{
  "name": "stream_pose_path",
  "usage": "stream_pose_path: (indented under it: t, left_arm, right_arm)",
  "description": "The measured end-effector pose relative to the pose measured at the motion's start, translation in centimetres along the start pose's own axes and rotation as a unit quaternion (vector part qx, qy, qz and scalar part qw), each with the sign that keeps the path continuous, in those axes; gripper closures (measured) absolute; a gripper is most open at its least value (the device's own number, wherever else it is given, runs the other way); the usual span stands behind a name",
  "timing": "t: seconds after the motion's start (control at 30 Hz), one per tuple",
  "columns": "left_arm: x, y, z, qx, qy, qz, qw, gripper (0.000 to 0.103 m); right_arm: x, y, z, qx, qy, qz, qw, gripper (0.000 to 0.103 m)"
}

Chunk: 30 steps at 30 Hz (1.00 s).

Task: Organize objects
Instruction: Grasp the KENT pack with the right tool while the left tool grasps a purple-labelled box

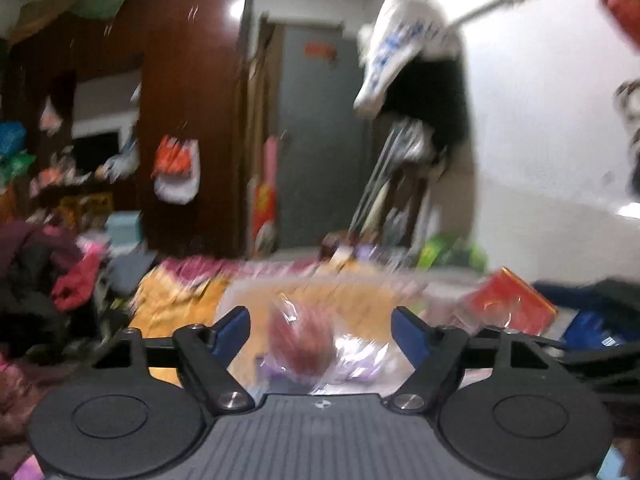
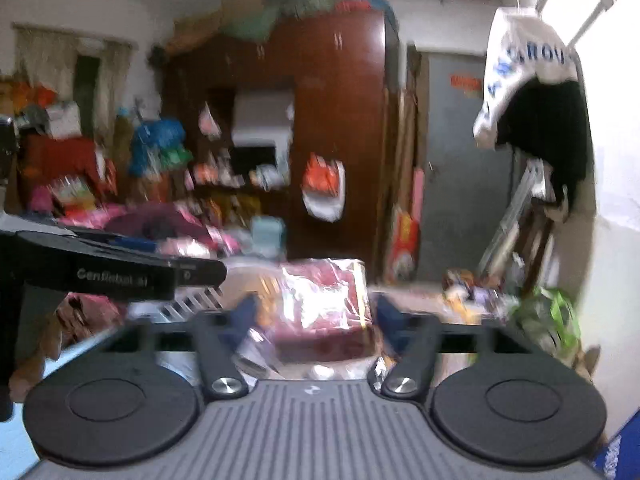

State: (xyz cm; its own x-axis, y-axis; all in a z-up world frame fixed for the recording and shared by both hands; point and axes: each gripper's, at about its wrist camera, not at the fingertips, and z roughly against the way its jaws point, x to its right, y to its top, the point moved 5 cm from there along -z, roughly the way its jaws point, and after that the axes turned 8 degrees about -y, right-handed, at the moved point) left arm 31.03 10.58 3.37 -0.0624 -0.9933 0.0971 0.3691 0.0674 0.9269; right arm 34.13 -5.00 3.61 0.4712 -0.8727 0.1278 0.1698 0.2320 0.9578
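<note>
A messy room in a home: a big brown wardrobe (image 2: 336, 120), a grey door (image 2: 460, 168), and piled clothes (image 1: 48, 280) at the lower left.

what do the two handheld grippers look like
Both match: the left gripper and right gripper have blue fingertip pads on black linkage arms with silver pivot screws, two round black discs, and a grey ribbed body with a small logo. White "GenRobot.ai" lettering marks the left gripper's side.
</note>
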Motion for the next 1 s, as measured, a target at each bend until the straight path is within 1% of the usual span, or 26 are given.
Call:
stream_pose_path:
  t: [0.03, 0.07, 0.1, 0.13, 0.17, 0.2, 0.23, 0.27, 0.3, 0.37, 0.43, 0.53, 0.6, 0.7, 0.83, 0.87, 0.9, 0.93, 0.97, 1.0]
  left_arm:
    - [-0.2, -0.6, 0.3, -0.001, -0.003, 0.002, 1.0000, 0.025]
    - [-0.1, -1.2, 1.4, 0.012, -0.017, 0.006, 0.9998, 0.024]
    - [0.1, -1.7, 3.0, 0.033, -0.037, 0.008, 0.9987, 0.024]
    - [0.4, -2.4, 4.4, 0.045, -0.054, 0.005, 0.9975, 0.021]
    - [0.8, -3.3, 5.8, 0.052, -0.063, 0.000, 0.9966, 0.018]
    - [1.3, -4.5, 6.8, 0.056, -0.064, -0.006, 0.9963, 0.013]
    - [1.8, -5.9, 7.4, 0.054, -0.060, -0.017, 0.9966, 0.010]
    - [2.2, -7.2, 7.5, 0.041, -0.055, -0.031, 0.9972, 0.010]
    - [2.7, -8.6, 7.0, 0.018, -0.052, -0.044, 0.9975, 0.010]
    - [3.4, -10.6, 6.1, -0.015, -0.058, -0.055, 0.9967, 0.010]
    - [3.7, -11.6, 5.3, -0.029, -0.051, -0.056, 0.9967, 0.010]
    - [4.1, -12.6, 4.5, -0.050, -0.045, -0.061, 0.9959, 0.010]
    - [4.6, -13.4, 4.1, -0.063, -0.038, -0.061, 0.9954, 0.010]
    - [4.6, -14.2, 3.8, -0.072, -0.025, -0.064, 0.9951, 0.010]
    - [4.7, -14.6, 3.6, -0.079, -0.017, -0.061, 0.9949, 0.011]
    - [4.7, -14.6, 3.5, -0.084, -0.016, -0.062, 0.9944, 0.012]
    - [4.7, -14.7, 3.2, -0.093, -0.015, -0.061, 0.9937, 0.021]
    - [4.5, -14.8, 2.9, -0.103, -0.015, -0.057, 0.9930, 0.035]
    - [4.3, -14.9, 2.6, -0.113, -0.016, -0.049, 0.9923, 0.038]
    - [4.1, -14.9, 2.7, -0.112, -0.019, -0.042, 0.9926, 0.038]
  right_arm:
    - [0.3, -0.6, 0.2, -0.002, -0.008, 0.002, 1.000, 0.018]
    - [0.5, -1.2, 0.8, 0.001, -0.008, 0.001, 1.000, 0.016]
    - [0.7, -1.8, 1.8, 0.005, -0.001, -0.003, 1.000, 0.009]
    - [1.1, -2.7, 3.2, 0.010, 0.010, -0.014, 1.000, 0.006]
    - [1.6, -3.6, 4.5, 0.016, 0.017, -0.028, 0.999, 0.002]
    - [2.1, -4.6, 5.7, 0.020, 0.026, -0.042, 0.999, 0.000]
    - [2.4, -5.7, 6.7, 0.018, 0.033, -0.049, 0.998, 0.000]
    - [2.5, -6.8, 7.2, 0.008, 0.036, -0.051, 0.998, 0.000]
    - [2.5, -8.0, 7.3, -0.013, 0.037, -0.047, 0.998, 0.000]
    - [2.6, -10.5, 6.7, -0.065, 0.032, -0.040, 0.997, 0.000]
    - [2.5, -12.3, 5.9, -0.105, 0.033, -0.040, 0.993, 0.000]
    - [2.3, -13.6, 5.2, -0.129, 0.043, -0.035, 0.990, 0.000]
    - [2.0, -14.4, 4.7, -0.148, 0.036, -0.030, 0.988, 0.000]
    - [1.5, -15.5, 3.8, -0.189, 0.033, -0.033, 0.981, 0.000]
    - [1.0, -16.6, 4.5, -0.195, 0.025, -0.010, 0.980, 0.000]
    - [1.0, -16.6, 4.6, -0.194, 0.024, -0.009, 0.981, 0.000]
    - [1.1, -16.6, 4.6, -0.194, 0.023, -0.011, 0.981, 0.000]
    - [1.1, -16.6, 4.7, -0.193, 0.023, -0.011, 0.981, 0.001]
    - [1.1, -16.7, 4.9, -0.191, 0.024, -0.011, 0.981, 0.006]
    - [1.0, -16.6, 5.0, -0.186, 0.025, -0.011, 0.982, 0.016]
